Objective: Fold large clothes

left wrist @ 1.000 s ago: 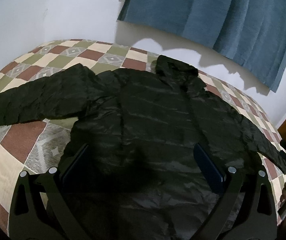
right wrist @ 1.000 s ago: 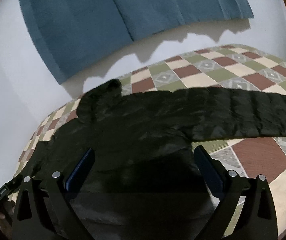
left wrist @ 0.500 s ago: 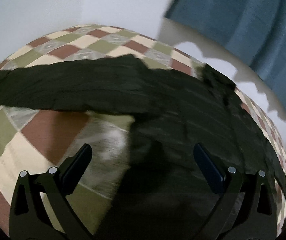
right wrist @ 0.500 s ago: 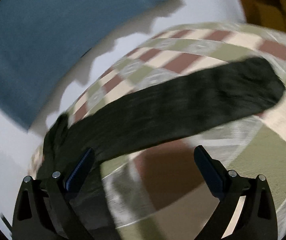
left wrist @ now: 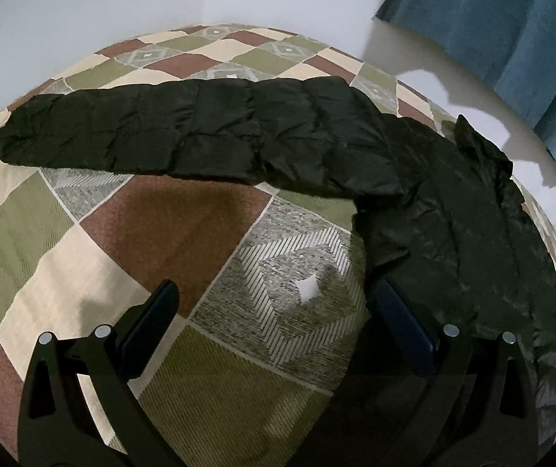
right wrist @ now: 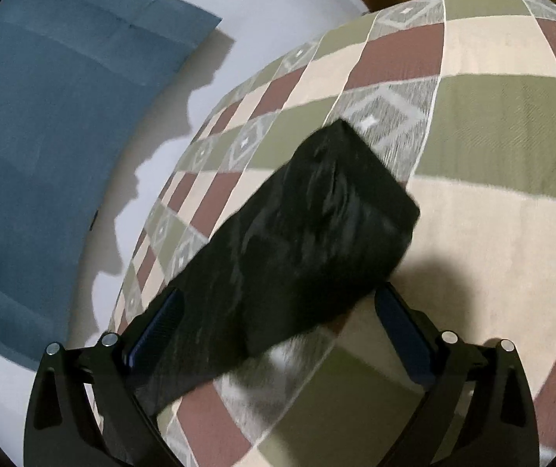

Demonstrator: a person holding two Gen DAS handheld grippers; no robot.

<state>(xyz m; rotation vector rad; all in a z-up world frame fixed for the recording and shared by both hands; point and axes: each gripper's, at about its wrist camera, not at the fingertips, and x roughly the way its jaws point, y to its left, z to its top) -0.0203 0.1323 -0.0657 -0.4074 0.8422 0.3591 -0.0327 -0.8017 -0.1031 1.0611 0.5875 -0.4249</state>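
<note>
Black quilted puffer jacket [left wrist: 453, 210] lies on the checked patchwork bedspread [left wrist: 169, 225], sleeve reaching nine o'clock; left gripper [left wrist: 274, 311] and right gripper [right wrist: 278, 311] both spread, holding nothing.

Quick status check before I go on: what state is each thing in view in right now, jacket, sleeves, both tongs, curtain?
Jacket: spread flat on the bed, unfolded.
Left sleeve: stretched straight out, flat on the bedspread.
Right sleeve: stretched out, cuff end flat, image blurred.
Left tongs: open, holding nothing.
Right tongs: open over the right sleeve, not gripping.
Curtain: hanging against the wall.
</note>
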